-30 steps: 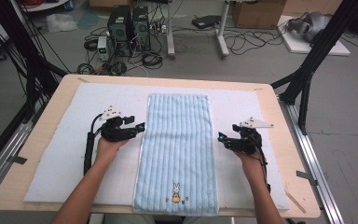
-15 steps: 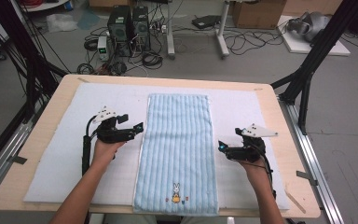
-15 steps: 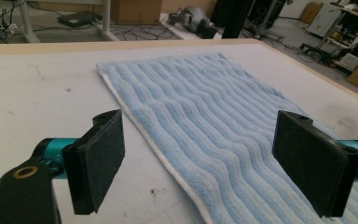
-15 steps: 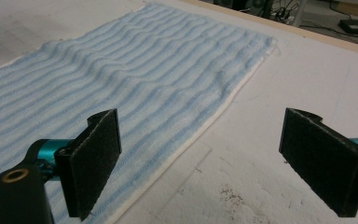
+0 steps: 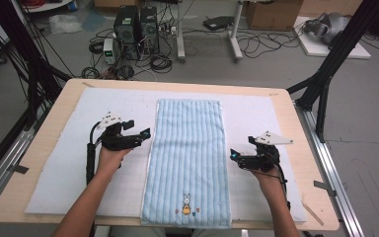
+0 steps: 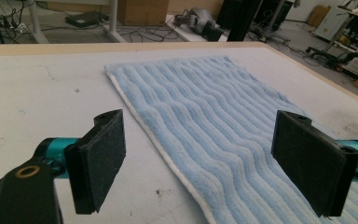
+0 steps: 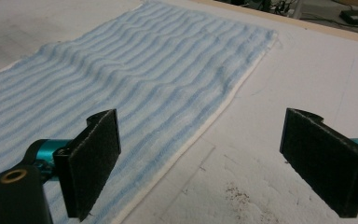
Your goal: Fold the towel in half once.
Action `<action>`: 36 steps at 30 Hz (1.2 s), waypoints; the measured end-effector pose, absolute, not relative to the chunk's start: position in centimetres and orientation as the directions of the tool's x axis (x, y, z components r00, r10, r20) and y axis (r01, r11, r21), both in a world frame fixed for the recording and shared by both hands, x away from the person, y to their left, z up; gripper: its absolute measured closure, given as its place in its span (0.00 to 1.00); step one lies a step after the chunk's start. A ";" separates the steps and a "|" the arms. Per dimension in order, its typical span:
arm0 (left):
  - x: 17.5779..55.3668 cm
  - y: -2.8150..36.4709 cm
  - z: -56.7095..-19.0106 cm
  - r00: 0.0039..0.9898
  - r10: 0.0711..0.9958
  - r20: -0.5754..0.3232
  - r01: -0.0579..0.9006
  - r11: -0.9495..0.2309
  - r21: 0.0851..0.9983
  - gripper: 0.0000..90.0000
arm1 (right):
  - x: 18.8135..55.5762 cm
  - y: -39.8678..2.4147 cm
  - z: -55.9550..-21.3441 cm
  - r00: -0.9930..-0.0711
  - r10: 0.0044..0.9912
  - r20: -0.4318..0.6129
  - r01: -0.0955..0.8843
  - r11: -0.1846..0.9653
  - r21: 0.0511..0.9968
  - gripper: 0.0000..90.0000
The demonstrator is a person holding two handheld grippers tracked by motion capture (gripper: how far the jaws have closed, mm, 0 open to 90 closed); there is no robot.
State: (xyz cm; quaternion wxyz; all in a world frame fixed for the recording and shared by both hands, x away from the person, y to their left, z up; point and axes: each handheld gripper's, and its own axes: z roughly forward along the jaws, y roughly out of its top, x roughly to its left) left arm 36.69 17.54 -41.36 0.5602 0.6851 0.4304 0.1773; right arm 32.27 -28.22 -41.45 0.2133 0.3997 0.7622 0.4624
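Observation:
A light blue striped towel (image 5: pixel 187 148) with a small rabbit picture near its front end lies flat, lengthwise, in the middle of the white mat (image 5: pixel 69 163). My left gripper (image 5: pixel 145 134) rests at the towel's left edge, open, and its jaws have just been opening. In the left gripper view the left gripper (image 6: pixel 203 158) has nothing between its pads, and the towel (image 6: pixel 223 116) hem lies below them. My right gripper (image 5: pixel 233 155) sits at the right edge, open after the same widening. In the right gripper view the right gripper (image 7: pixel 209 158) hangs over the towel (image 7: pixel 121 70) hem and bare mat.
The mat covers most of a wooden table (image 5: pixel 301 148). Black frame posts (image 5: pixel 325 74) stand at both far sides. Computer towers (image 5: pixel 135 24) and cables lie on the floor beyond the far edge.
The right gripper has drawn back slightly toward the near edge of the table. The left hand has kept its place, and the towel lies as before.

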 end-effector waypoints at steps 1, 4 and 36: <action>36.9 17.5 -41.3 0.567 0.789 -0.237 0.394 -0.006 0.919 0.20 | 32.3 -28.2 -41.5 -0.589 0.807 0.046 0.412 0.251 0.876 0.13; 37.6 17.4 -41.3 0.557 0.793 -0.246 0.407 -0.003 0.913 0.20 | 32.5 -28.1 -41.6 -0.587 0.808 0.051 0.419 0.249 0.873 0.13; 44.8 12.1 -45.0 0.462 0.874 -0.150 0.584 -0.173 0.793 0.35 | 32.6 -28.3 -42.3 -0.575 0.814 0.083 0.479 0.253 0.841 0.13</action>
